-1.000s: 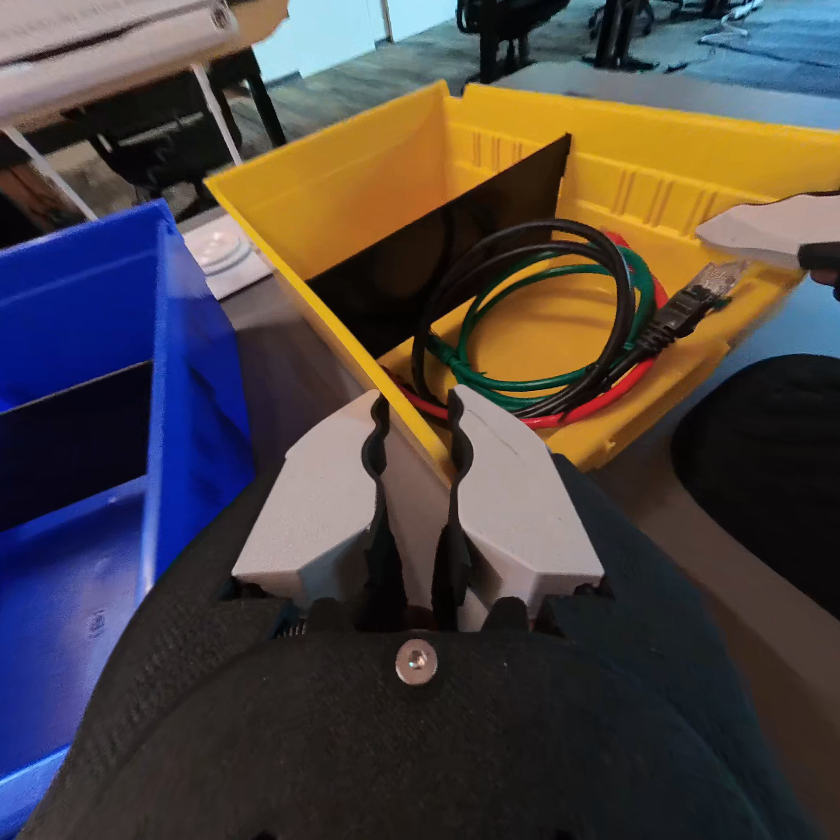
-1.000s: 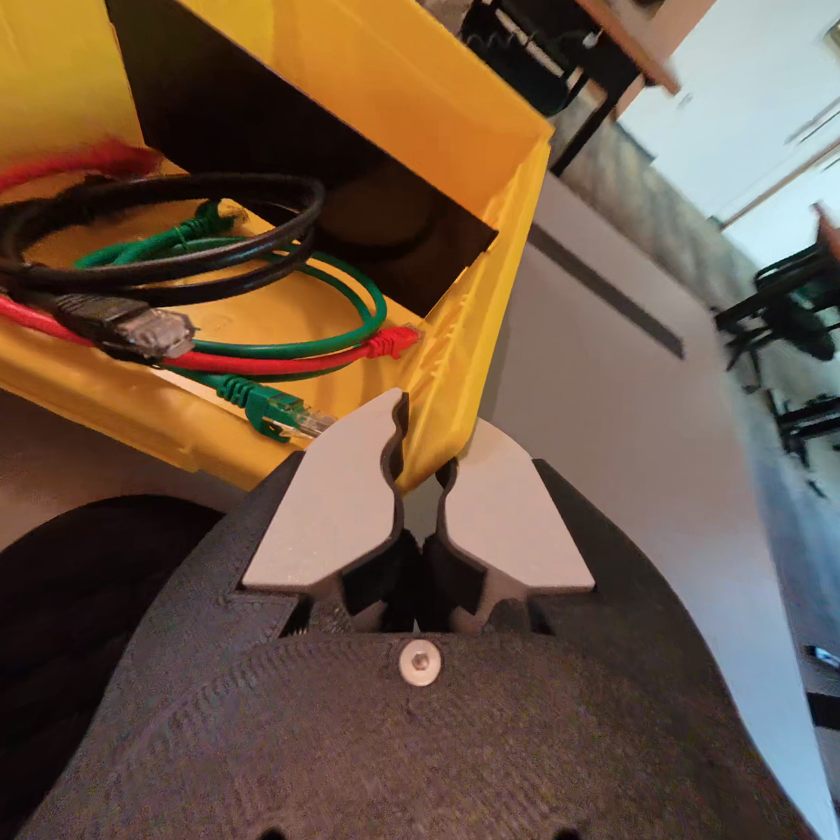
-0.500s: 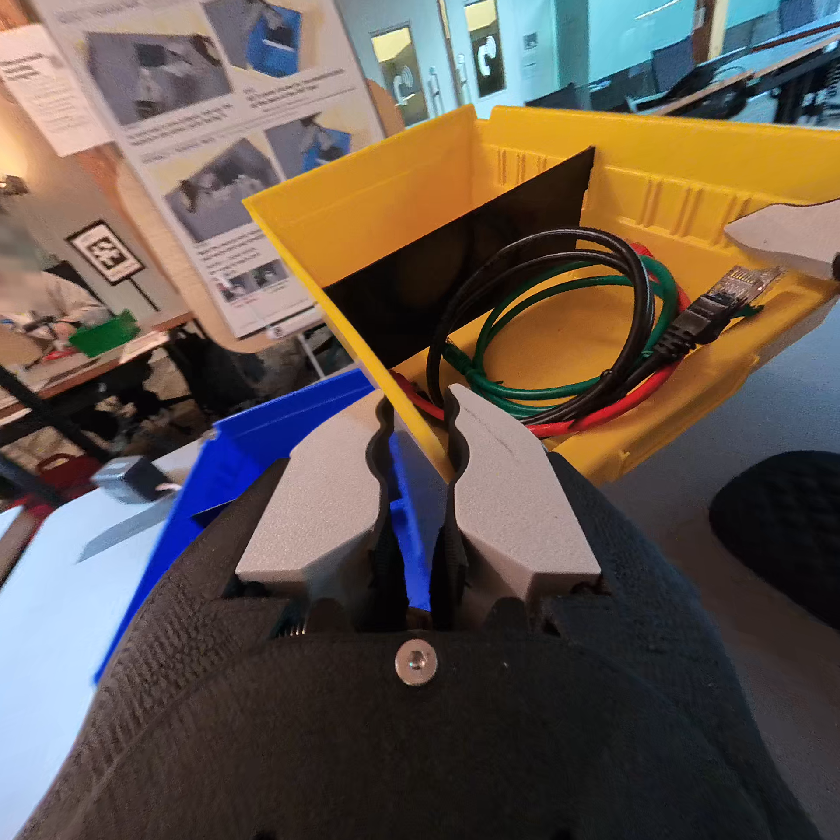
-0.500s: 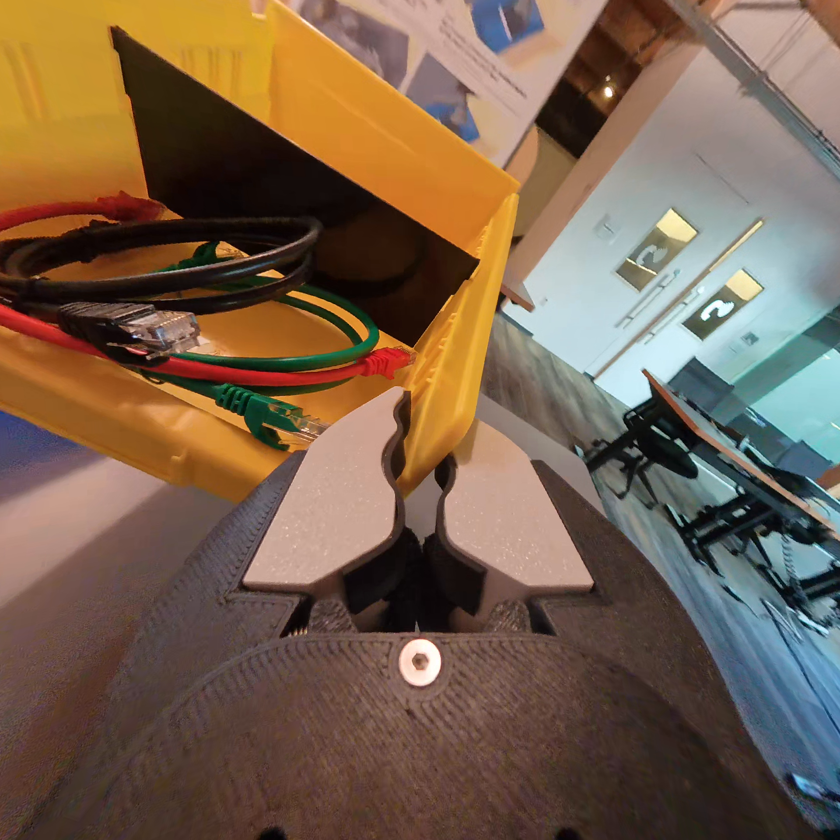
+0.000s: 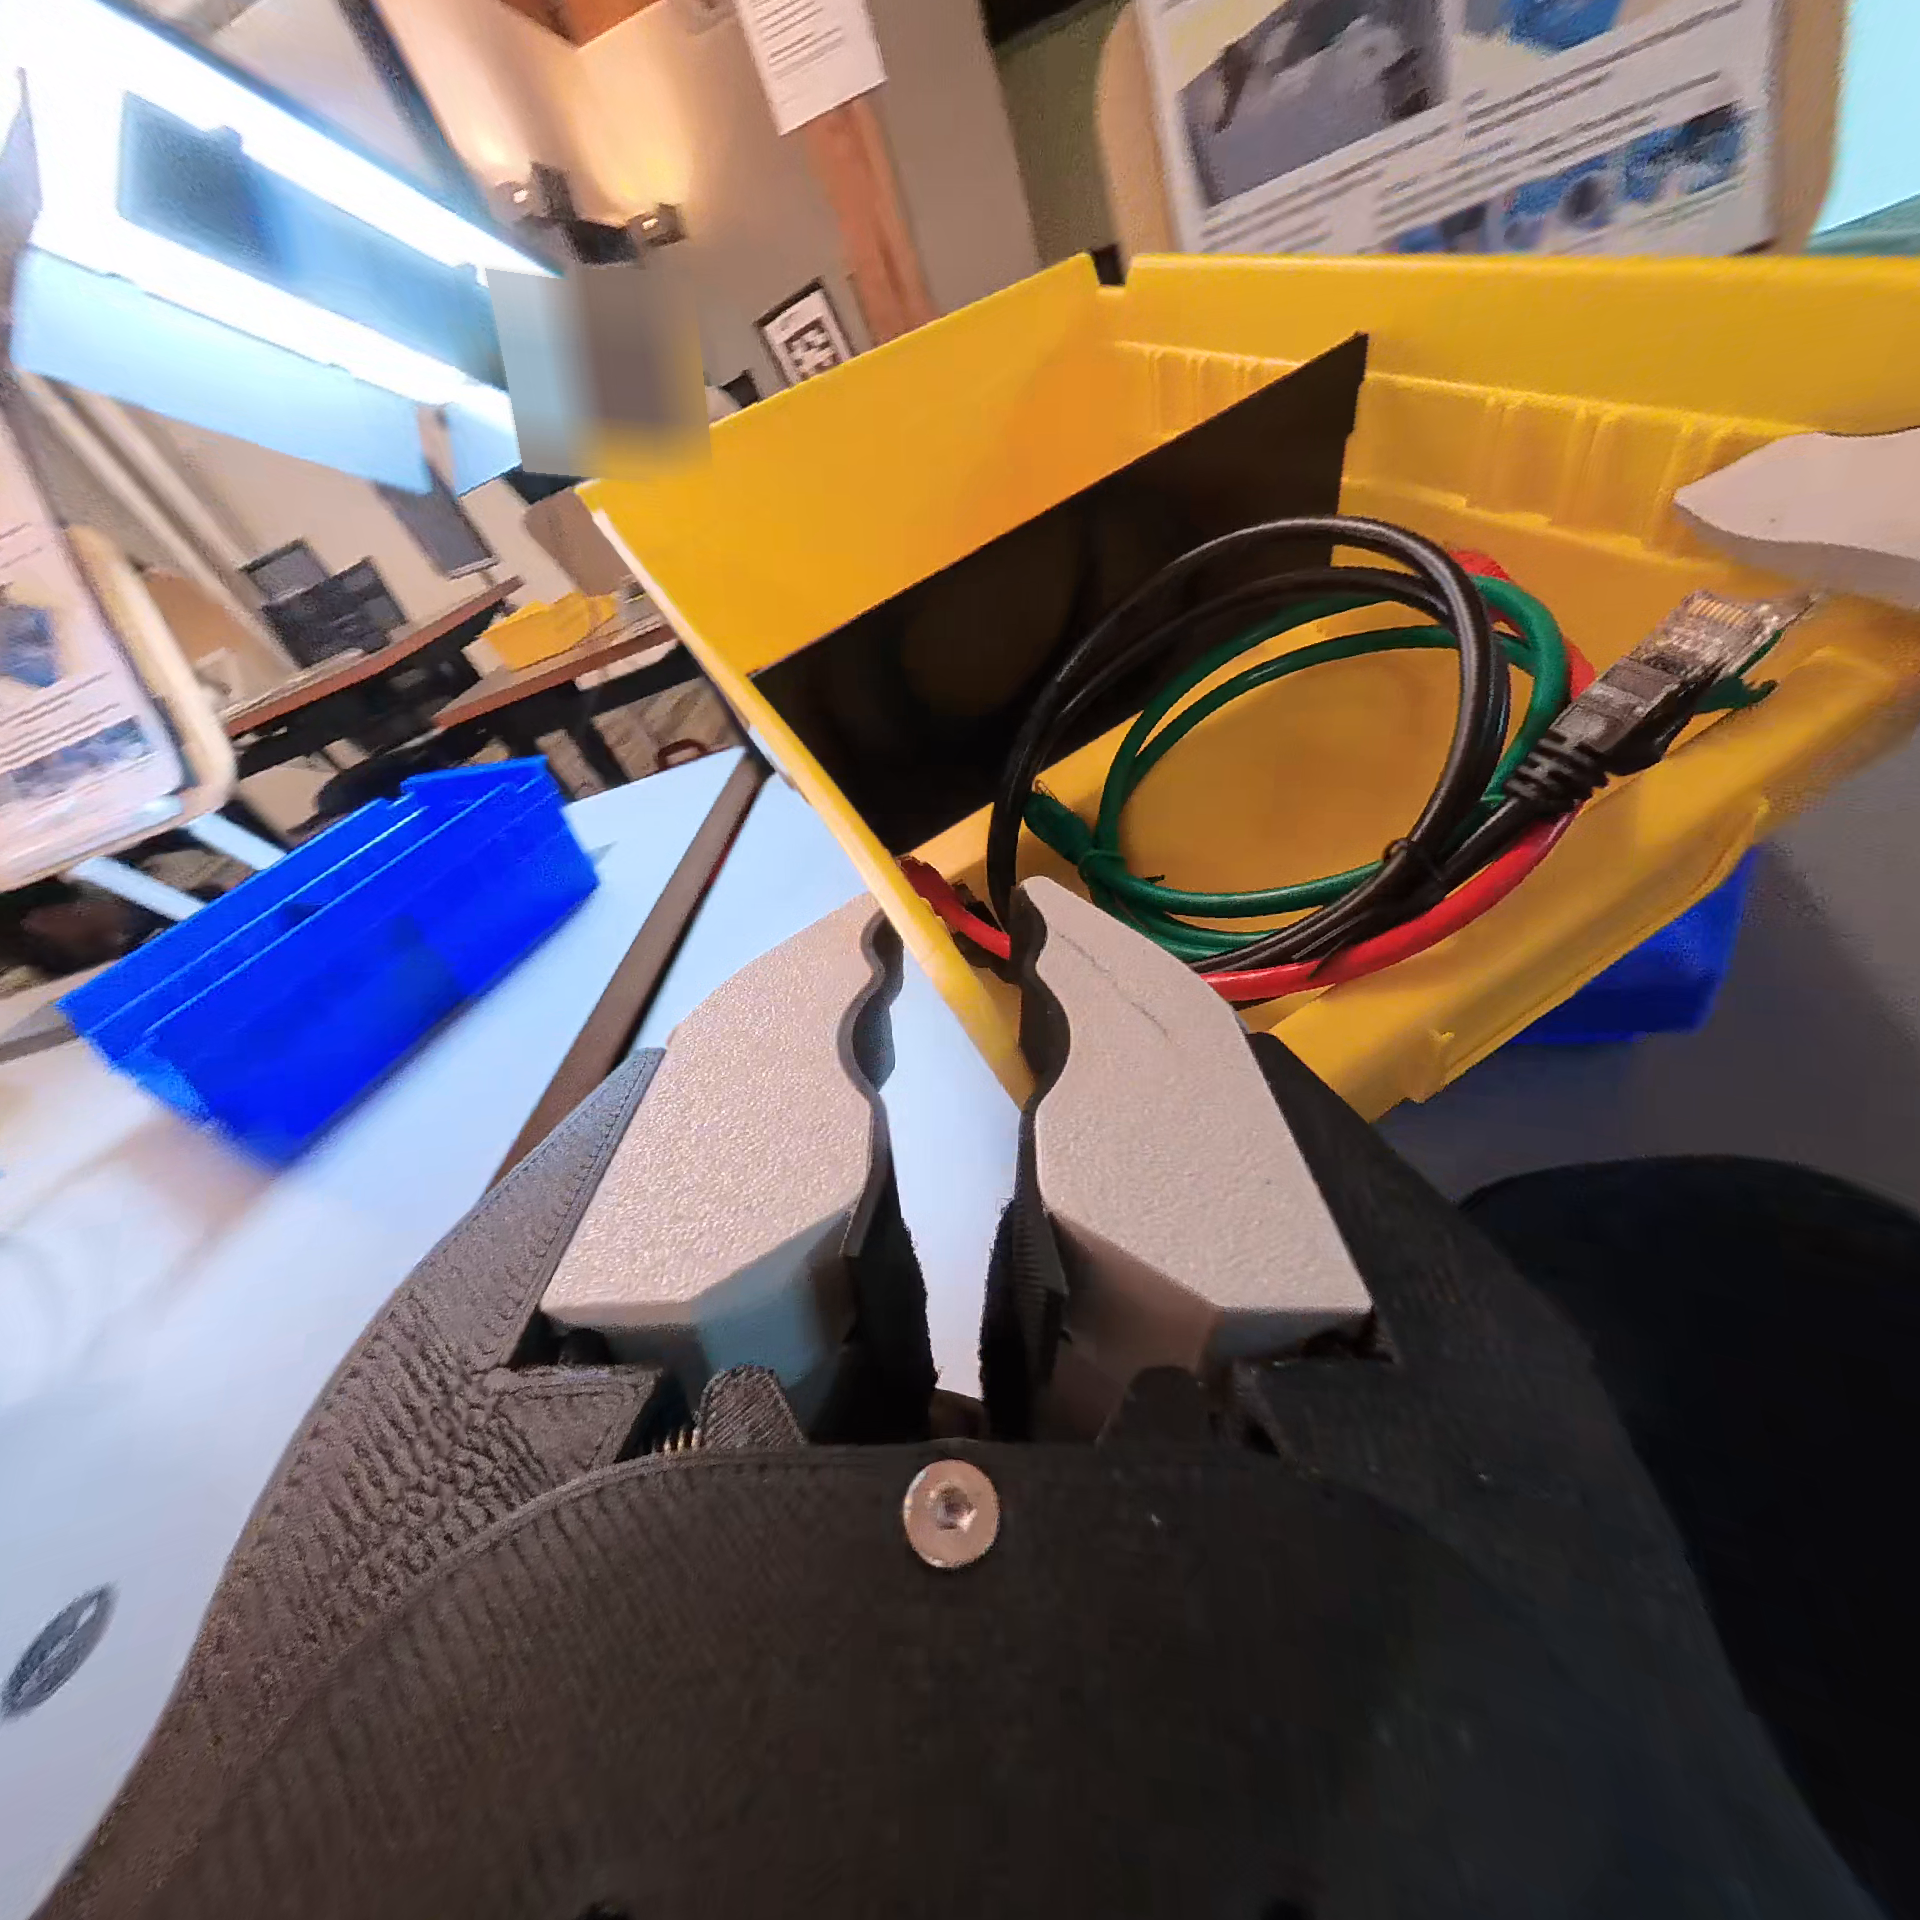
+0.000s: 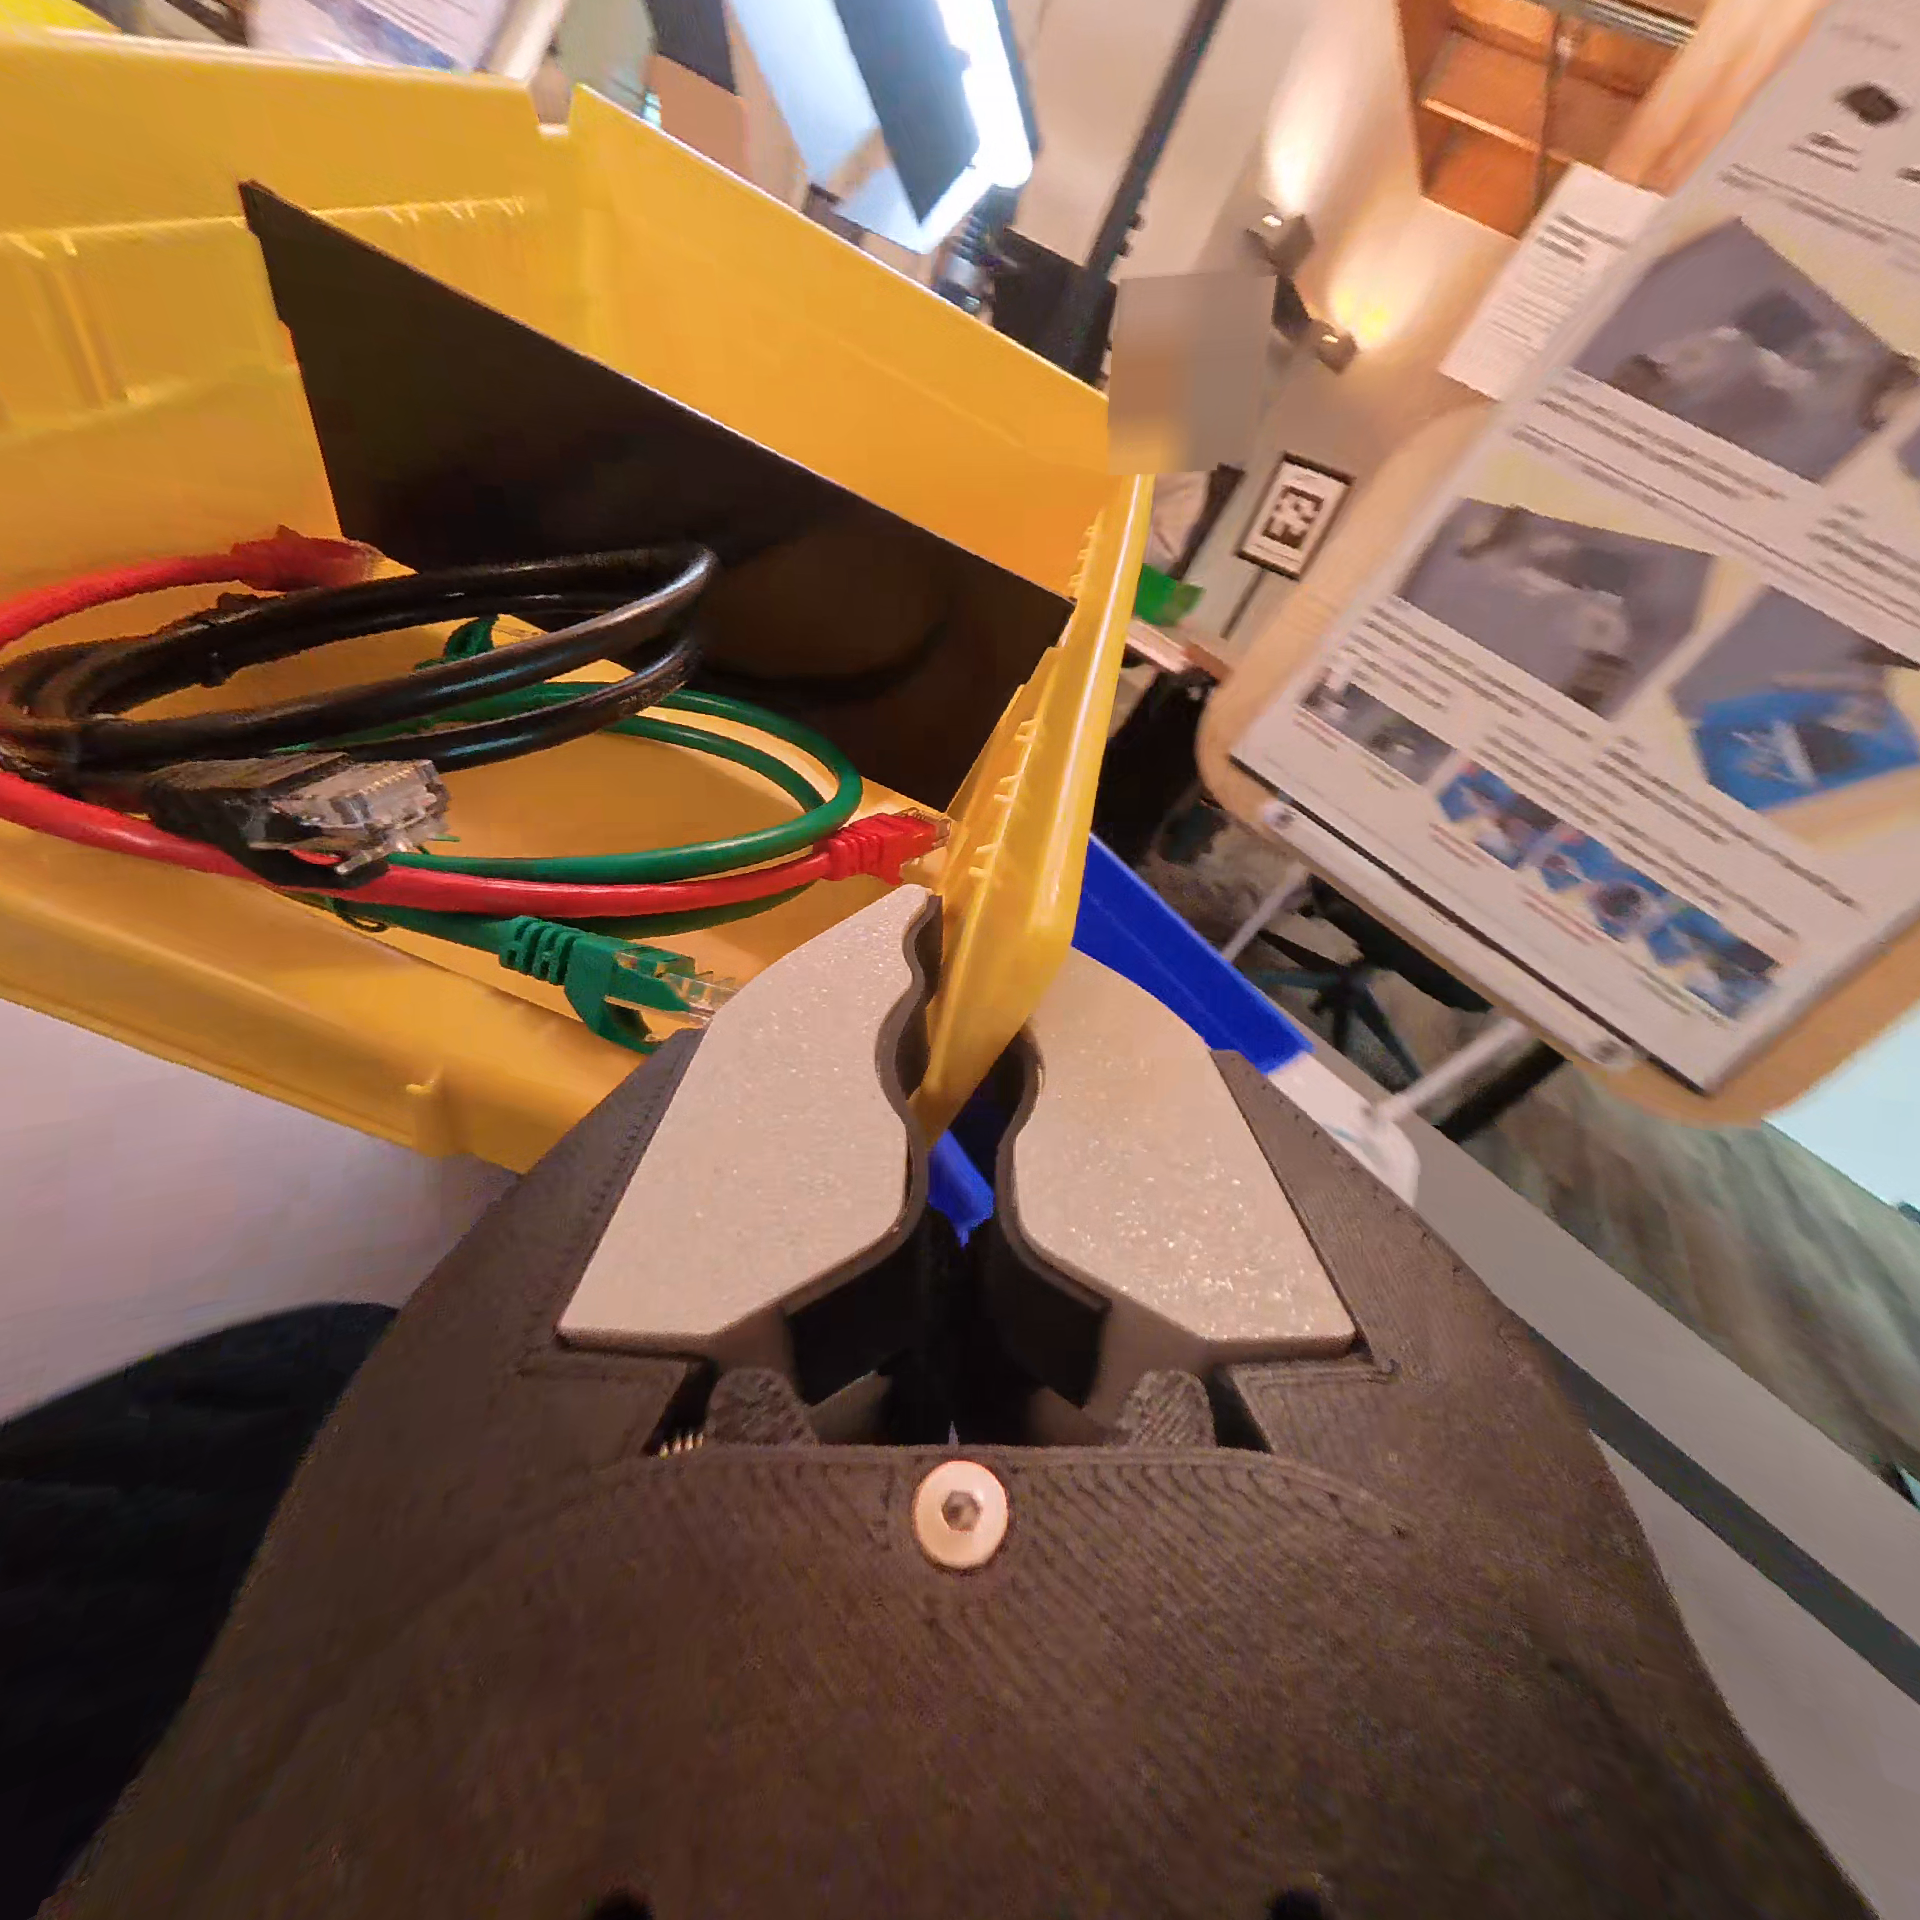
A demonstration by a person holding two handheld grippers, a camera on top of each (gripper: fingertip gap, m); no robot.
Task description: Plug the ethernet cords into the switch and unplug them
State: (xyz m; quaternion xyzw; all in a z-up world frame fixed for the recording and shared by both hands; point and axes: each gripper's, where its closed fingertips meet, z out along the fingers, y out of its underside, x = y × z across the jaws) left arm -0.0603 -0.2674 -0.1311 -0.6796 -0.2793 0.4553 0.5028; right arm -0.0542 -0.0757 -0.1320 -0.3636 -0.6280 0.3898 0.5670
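We have raised and tilted the yellow bin (image 5: 935,540) off the worktop (image 5: 260,1299), blue bin (image 5: 332,935) now lower left | left gripper (image 5: 951,966) fingers pinch its left wall | cords (image 5: 1299,790) coiled inside, unplugged | right gripper (image 6: 966,987) fingers pinch its other wall | no switch visible; plugging not begun.

Nothing in either view can be read. A poster board (image 6: 1621,665) carries photos and lines of print, all blurred past reading; it also shows at the top of the left wrist view (image 5: 1455,114). A framed black-and-white square marker (image 6: 1294,514) hangs on the wall behind, and a white sheet (image 5: 810,52) with small print is pinned higher up, equally unreadable.
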